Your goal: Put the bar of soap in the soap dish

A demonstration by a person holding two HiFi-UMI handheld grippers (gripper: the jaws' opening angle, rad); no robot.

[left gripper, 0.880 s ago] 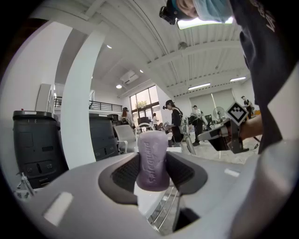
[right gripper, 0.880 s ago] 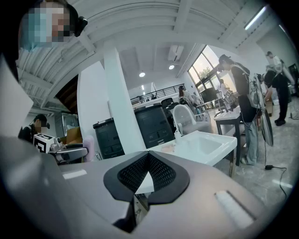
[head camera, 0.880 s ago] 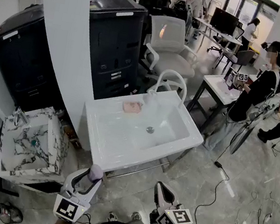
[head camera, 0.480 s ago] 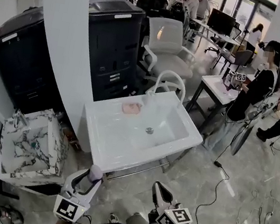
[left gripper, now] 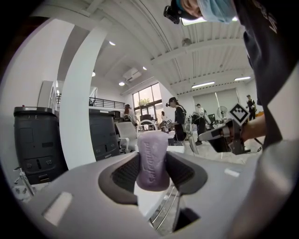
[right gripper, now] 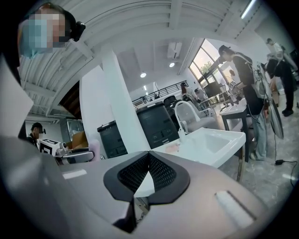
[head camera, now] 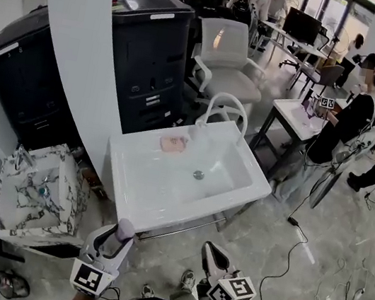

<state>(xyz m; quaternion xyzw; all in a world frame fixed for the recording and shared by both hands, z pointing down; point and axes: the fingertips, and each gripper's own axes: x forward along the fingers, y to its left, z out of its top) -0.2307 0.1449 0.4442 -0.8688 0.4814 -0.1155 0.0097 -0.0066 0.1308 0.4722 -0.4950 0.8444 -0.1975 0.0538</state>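
A purple bar of soap (left gripper: 152, 159) stands upright between the pads of my left gripper (left gripper: 153, 170), which is shut on it; in the head view the soap (head camera: 125, 229) shows at the tip of the left gripper (head camera: 114, 238), low and left of centre. The pink soap dish (head camera: 173, 143) sits on the back ledge of the white sink (head camera: 136, 194), left of the white tap (head camera: 225, 106). My right gripper (head camera: 212, 257) hangs beside the left one, short of the sink's front edge. Its jaws (right gripper: 148, 173) meet at the tips with nothing between them. The soap dish (right gripper: 172, 148) appears faintly on the sink there.
A marbled square basin (head camera: 40, 191) stands on the floor at the left. A white pillar (head camera: 84, 41), two black cabinets (head camera: 154, 54) and an office chair (head camera: 226, 63) stand behind the sink. People stand and crouch at the right by a small table (head camera: 295, 118). Cables (head camera: 301, 238) trail over the floor.
The view has shifted slightly; sink and dish sit a little further left in the frame. Both grippers keep about the same place, the left still holding the soap.
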